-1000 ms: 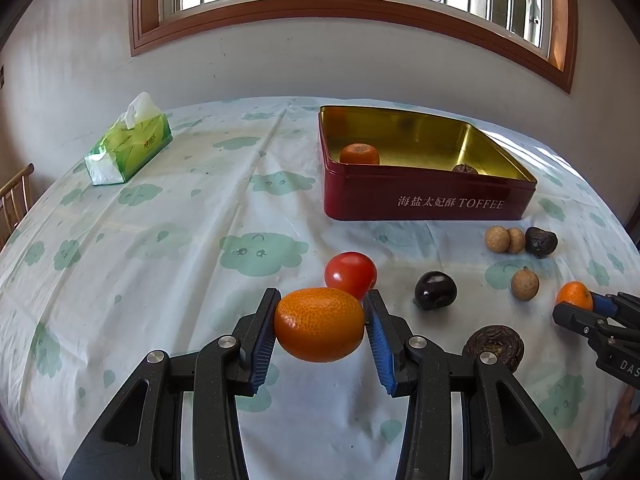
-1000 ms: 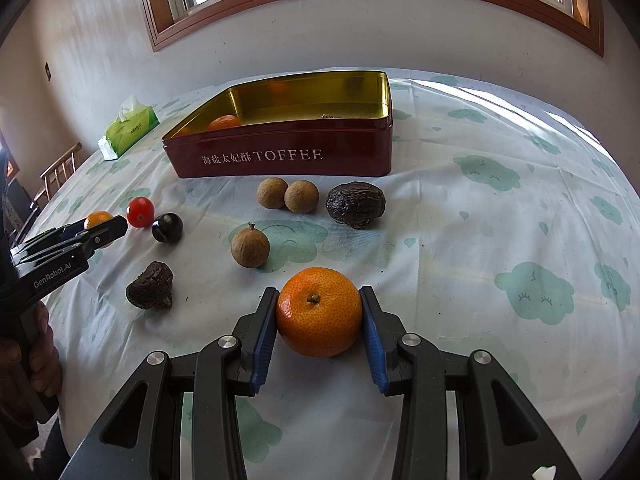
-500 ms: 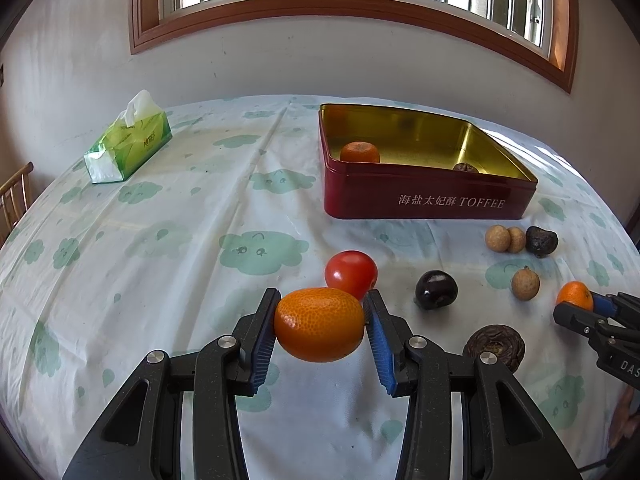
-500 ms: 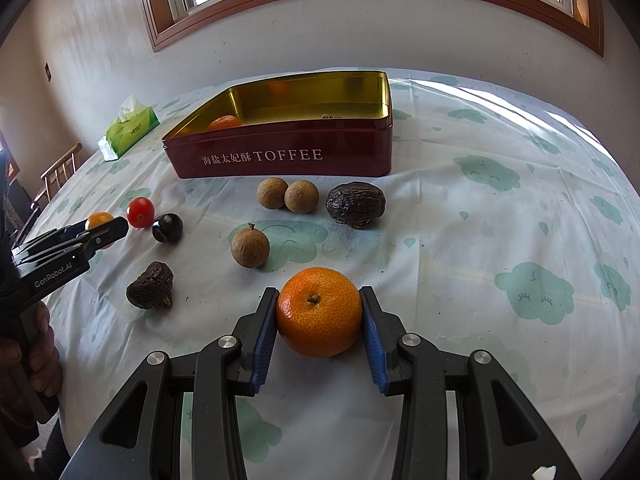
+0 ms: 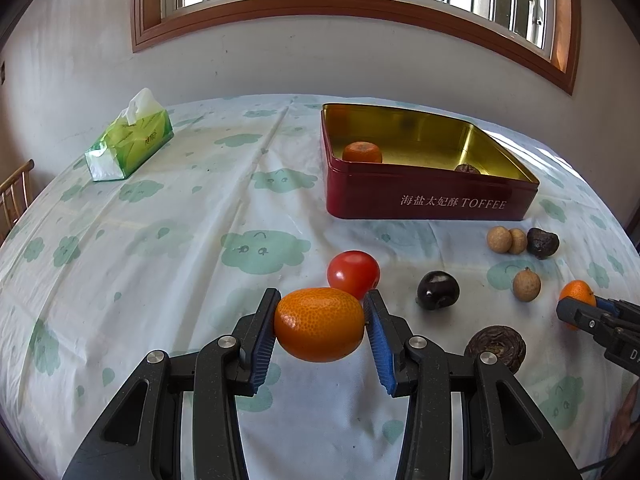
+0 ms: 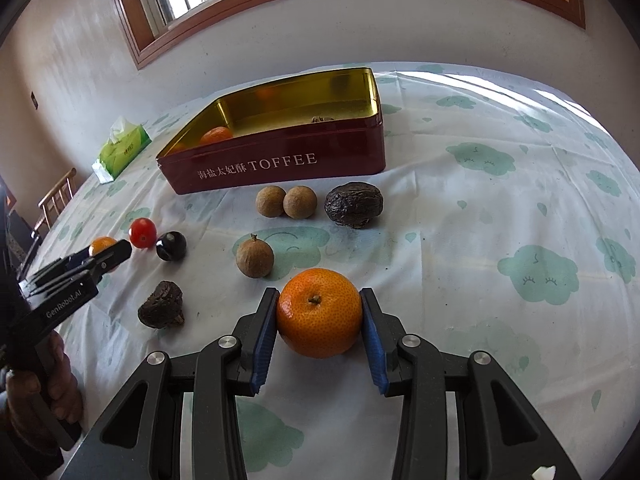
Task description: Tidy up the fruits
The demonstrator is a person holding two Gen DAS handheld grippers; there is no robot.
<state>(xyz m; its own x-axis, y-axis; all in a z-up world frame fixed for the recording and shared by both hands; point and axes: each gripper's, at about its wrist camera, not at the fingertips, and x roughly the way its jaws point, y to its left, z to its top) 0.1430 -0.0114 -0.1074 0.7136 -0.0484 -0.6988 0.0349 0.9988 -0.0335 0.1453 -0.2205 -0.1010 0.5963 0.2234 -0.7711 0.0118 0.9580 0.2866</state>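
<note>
My left gripper (image 5: 321, 300) is shut on an orange mandarin (image 5: 319, 324), in front of a red tomato (image 5: 353, 274). My right gripper (image 6: 319, 296) is shut on a second mandarin (image 6: 319, 318), stem towards the camera, low over the cloth. Beyond both stands the red toffee tin (image 5: 428, 200) (image 6: 280, 168), open, with a mandarin (image 5: 362, 153) and a dark wrinkled fruit (image 5: 467, 169) inside. In the right wrist view the left gripper (image 6: 108, 254) shows at the far left, a hand on its handle.
Loose on the cloud-print tablecloth (image 5: 160, 240) lie a dark plum (image 5: 438, 290), a longan pair (image 6: 286, 201), a single longan (image 6: 255, 258) and two dark wrinkled fruits (image 6: 354, 204) (image 6: 161, 310). A green tissue box (image 5: 130, 140) sits far left, near a wooden chair (image 5: 16, 196).
The right gripper has rolled a little with its mandarin, so its view of the tin and table now tilts. The left gripper and its mandarin have not moved.
</note>
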